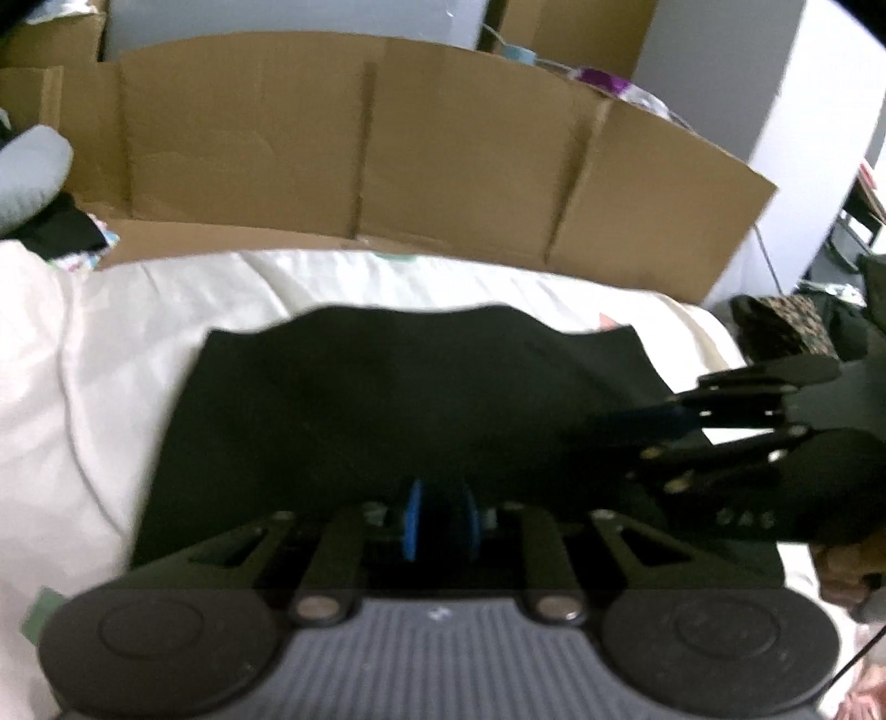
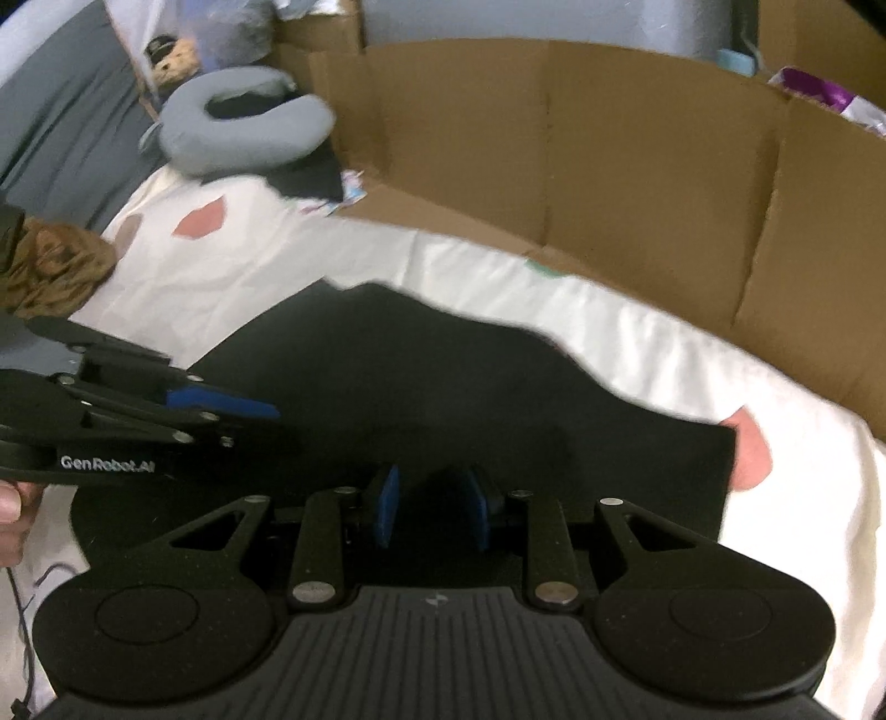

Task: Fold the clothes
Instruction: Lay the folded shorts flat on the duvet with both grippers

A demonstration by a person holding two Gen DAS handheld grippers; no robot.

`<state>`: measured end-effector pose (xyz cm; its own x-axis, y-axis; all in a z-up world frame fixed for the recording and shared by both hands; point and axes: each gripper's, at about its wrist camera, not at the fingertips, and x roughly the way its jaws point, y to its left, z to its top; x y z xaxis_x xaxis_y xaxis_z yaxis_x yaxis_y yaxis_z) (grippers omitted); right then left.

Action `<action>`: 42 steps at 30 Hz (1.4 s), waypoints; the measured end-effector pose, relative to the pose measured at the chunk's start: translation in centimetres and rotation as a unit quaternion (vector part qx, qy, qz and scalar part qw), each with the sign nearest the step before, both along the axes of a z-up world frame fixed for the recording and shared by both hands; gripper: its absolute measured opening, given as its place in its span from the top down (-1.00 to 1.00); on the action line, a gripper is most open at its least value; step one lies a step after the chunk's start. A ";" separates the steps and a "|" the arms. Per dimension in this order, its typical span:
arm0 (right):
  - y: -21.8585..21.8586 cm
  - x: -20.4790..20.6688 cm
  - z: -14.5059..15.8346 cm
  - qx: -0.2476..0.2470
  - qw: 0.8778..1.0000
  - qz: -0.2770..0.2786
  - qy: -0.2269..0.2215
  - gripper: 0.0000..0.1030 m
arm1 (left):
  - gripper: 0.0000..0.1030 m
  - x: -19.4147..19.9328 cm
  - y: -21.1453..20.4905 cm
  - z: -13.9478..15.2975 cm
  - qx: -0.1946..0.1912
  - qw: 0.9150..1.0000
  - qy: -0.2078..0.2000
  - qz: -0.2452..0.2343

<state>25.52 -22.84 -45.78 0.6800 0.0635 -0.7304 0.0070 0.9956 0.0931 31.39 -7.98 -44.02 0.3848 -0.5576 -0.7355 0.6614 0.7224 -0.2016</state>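
Cardboard box (image 1: 387, 149) walls rise along the far edge of the bed (image 1: 99, 387), its flaps spread open; what lies inside is hidden from both cameras. Behind it, a second box (image 1: 576, 33) holds something purple and white (image 1: 606, 83) and a pale blue item at its rim. The black garment (image 1: 410, 399) lies spread on the cream bedcover, its far edge wavy, the near part under both tools. The left gripper (image 1: 440, 520) sits low over the cloth with its blue pads (image 1: 412, 518) a narrow gap apart; whether fabric is pinched between them cannot be told against the dark cloth. The right gripper (image 2: 432, 507) has its pads somewhat wider apart, a dark fold of garment between them, but the grip is unclear. A grey neck pillow (image 2: 243, 133) rests at the bed's far left corner, near a brown crumpled cloth (image 2: 50, 266).
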 end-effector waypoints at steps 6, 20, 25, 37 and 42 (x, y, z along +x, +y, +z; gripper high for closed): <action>0.5 -0.9 -1.9 -0.026 0.999 0.007 0.022 0.35 | 0.71 -0.3 0.8 -1.8 0.011 1.000 0.005 0.001; -0.6 -4.0 -0.3 -0.023 0.999 -0.028 0.026 0.35 | 0.49 -2.3 5.0 0.9 0.029 0.998 -0.007 0.048; 1.9 -4.4 0.7 -0.008 1.000 -0.001 0.022 0.34 | 0.30 -4.3 5.1 2.3 0.002 0.999 0.004 0.051; 5.3 -5.9 -2.2 -0.025 0.998 0.037 0.044 0.16 | 0.30 -6.8 4.5 -1.6 0.017 0.999 0.011 0.027; 3.5 -8.0 -1.9 -0.025 0.998 0.026 0.044 0.16 | 0.33 -7.1 6.1 -1.3 0.038 0.999 0.002 0.010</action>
<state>17.56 -19.38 -47.70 0.6092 0.0580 -0.7909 -0.0383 0.9983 0.0437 24.26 -1.88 -45.28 0.3915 -0.4922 -0.7774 0.6466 0.7483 -0.1481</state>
